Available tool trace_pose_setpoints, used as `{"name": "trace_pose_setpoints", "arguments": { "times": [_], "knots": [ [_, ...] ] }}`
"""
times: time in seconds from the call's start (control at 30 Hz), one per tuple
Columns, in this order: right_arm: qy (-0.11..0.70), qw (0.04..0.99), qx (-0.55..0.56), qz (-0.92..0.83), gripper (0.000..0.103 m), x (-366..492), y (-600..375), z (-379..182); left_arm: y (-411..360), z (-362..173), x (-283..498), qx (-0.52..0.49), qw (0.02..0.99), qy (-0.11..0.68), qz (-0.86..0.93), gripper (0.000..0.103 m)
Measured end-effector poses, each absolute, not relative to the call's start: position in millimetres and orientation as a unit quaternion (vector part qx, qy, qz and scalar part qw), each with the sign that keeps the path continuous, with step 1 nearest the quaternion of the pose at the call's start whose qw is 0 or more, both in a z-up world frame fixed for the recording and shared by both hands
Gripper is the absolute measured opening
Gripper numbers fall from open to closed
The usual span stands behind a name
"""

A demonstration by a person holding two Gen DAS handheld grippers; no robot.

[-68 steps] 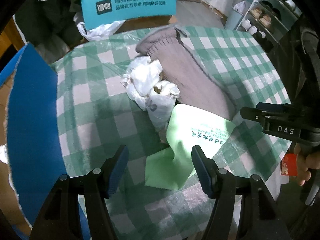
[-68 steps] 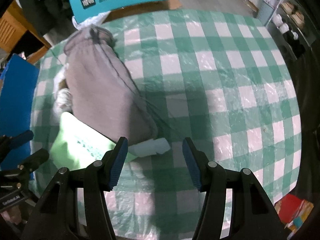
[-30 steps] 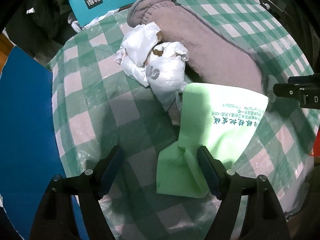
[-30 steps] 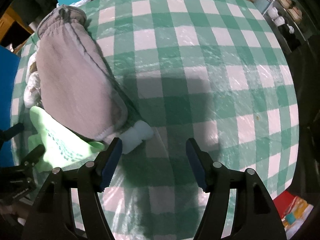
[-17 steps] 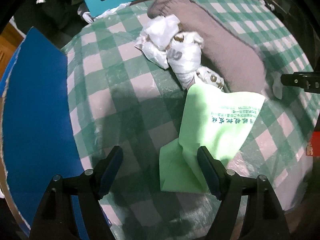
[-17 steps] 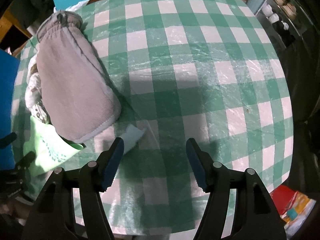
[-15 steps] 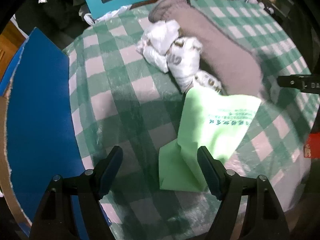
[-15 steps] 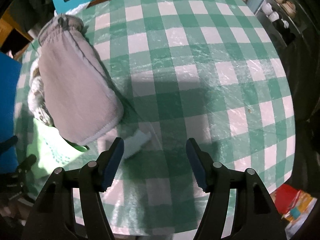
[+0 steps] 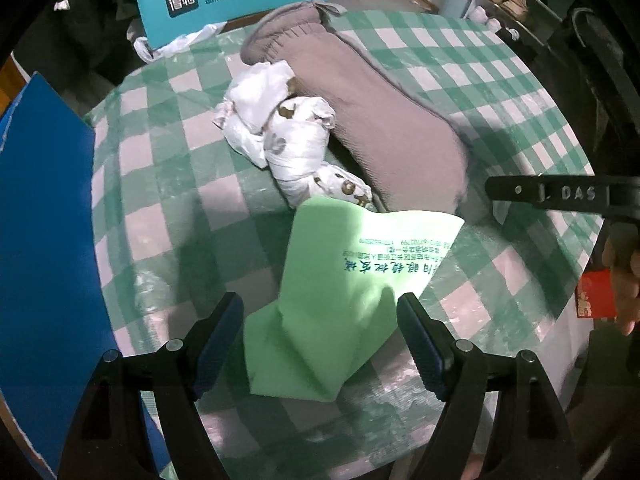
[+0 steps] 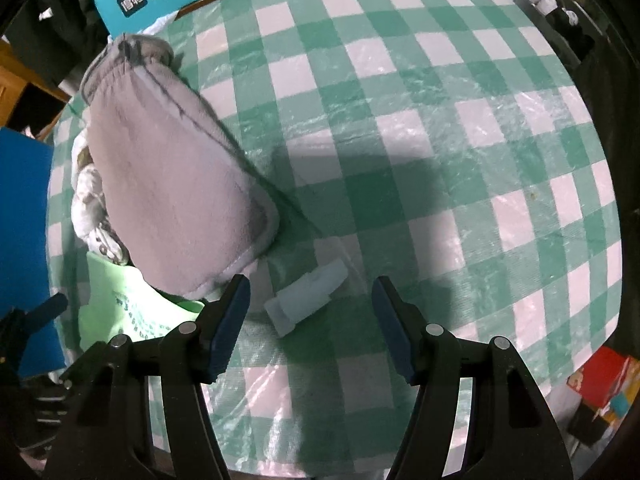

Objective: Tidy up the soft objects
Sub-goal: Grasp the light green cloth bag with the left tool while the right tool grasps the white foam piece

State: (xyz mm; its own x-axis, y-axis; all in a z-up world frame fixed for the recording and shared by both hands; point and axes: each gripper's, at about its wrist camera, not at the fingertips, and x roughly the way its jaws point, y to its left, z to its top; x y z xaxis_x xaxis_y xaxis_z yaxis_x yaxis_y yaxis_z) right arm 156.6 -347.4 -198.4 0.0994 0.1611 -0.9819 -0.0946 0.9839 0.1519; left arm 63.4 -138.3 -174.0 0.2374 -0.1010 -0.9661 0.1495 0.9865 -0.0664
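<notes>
Checked green-and-white table (image 9: 168,216) fills both views, and the soft things sit bunched toward its left edge. Left wrist view gives the full run of them: a crumpled white printed cloth (image 9: 288,140), a long grey fleece piece (image 9: 376,120) lying beside and touching it, and a light green bag (image 9: 340,280) with dark printed text whose far corner overlaps the white cloth. The left gripper (image 9: 320,340) hovers over that bag's near folded end, jaws spread wide, holding nothing. Right wrist view shows what the other hides: a small pale blue block (image 10: 306,298) on the cloth near the table's near edge, just beside the grey fleece's (image 10: 172,188) end, with the green bag (image 10: 128,304) tucked under that end. The right gripper (image 10: 310,328) stands over the block, jaws fully apart and empty. Against the frame half a second back, the block now lies squarely between the right fingertips rather than off to the left one, and the green bag sits much as it did. No container appears in either view.
</notes>
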Motion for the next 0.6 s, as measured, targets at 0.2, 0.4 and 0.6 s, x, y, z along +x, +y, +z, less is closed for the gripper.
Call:
{"name": "trace_pose_setpoints", "arguments": {
  "times": [0.2,0.4,0.6],
  "knots": [
    [0.666,0.740,-0.001,0.088,0.063,151.9,-334.0,-208.1,-141.8,-178.6,65.4,0.008,0.780,0.620,-0.087,0.080],
    [0.656,0.748,-0.054,0.086,0.042,143.2,-316.6,-208.3,-149.7,-187.1,63.7,0.021,0.773,0.628,-0.088,0.080],
    [0.653,0.749,-0.063,0.095,0.024,140.8,-306.2,-207.4,-158.2,-195.0,62.0,0.036,0.768,0.633,-0.093,0.080]
  ]
}}
